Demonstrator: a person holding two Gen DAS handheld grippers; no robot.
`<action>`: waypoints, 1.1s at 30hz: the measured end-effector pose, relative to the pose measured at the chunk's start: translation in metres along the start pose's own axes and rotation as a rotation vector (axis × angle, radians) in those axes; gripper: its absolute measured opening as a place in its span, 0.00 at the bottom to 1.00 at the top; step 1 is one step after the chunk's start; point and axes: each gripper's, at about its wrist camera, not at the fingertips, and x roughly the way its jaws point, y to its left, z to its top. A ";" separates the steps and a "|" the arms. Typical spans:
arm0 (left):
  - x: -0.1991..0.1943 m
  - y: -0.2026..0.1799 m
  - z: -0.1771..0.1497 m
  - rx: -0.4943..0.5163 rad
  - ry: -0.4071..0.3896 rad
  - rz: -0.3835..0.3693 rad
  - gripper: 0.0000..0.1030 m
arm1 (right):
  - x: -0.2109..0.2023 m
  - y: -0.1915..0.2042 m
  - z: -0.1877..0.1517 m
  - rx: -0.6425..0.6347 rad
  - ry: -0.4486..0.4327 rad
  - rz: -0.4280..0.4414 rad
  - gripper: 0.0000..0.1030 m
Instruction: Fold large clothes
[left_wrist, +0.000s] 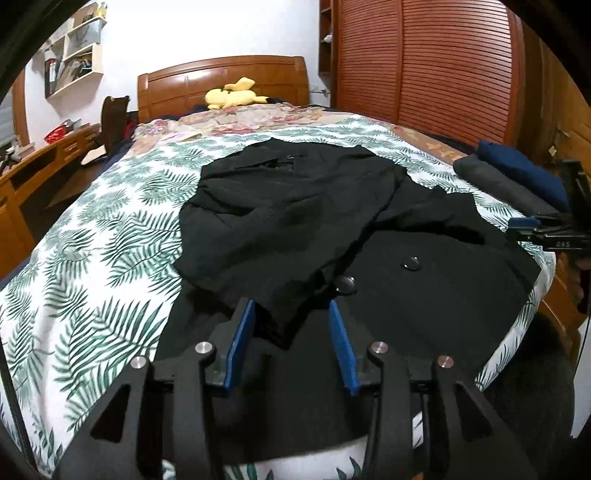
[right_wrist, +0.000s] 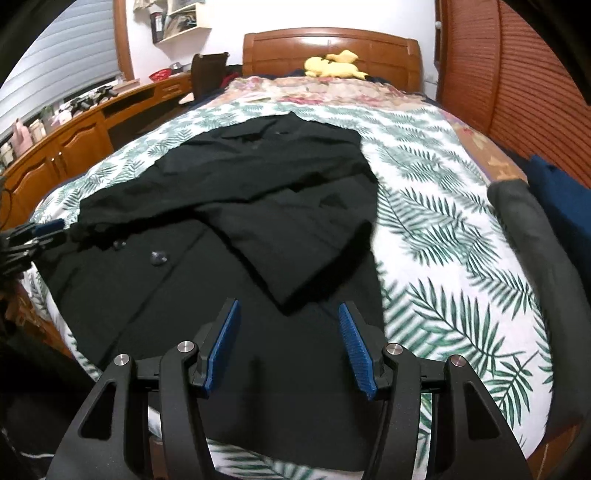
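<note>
Both claws stand spread with nothing pinched: the left claw (left_wrist: 291, 314) and the right claw (right_wrist: 290, 314) hang over the near hem of the black coat (left_wrist: 424, 295), sleeves already crossed over its front. The bottom fold seems next, calling for a pinch on each hem corner. Beyond, leaf-print bedspread (right_wrist: 443, 229) offers free room; folded clothes (right_wrist: 546, 229) crowd the right edge.

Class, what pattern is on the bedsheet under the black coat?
Green fern leaves on white bedsheet; clearest in the right wrist view.
</note>
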 end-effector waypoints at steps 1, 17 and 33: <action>-0.004 0.000 -0.001 -0.010 -0.005 0.005 0.40 | 0.001 -0.004 -0.002 0.007 0.006 0.000 0.55; -0.033 0.041 -0.022 -0.193 0.081 0.179 0.41 | 0.005 -0.038 -0.038 -0.038 0.088 0.049 0.55; 0.004 0.083 -0.042 -0.212 0.205 0.127 0.41 | 0.000 -0.013 -0.035 -0.030 0.063 0.072 0.16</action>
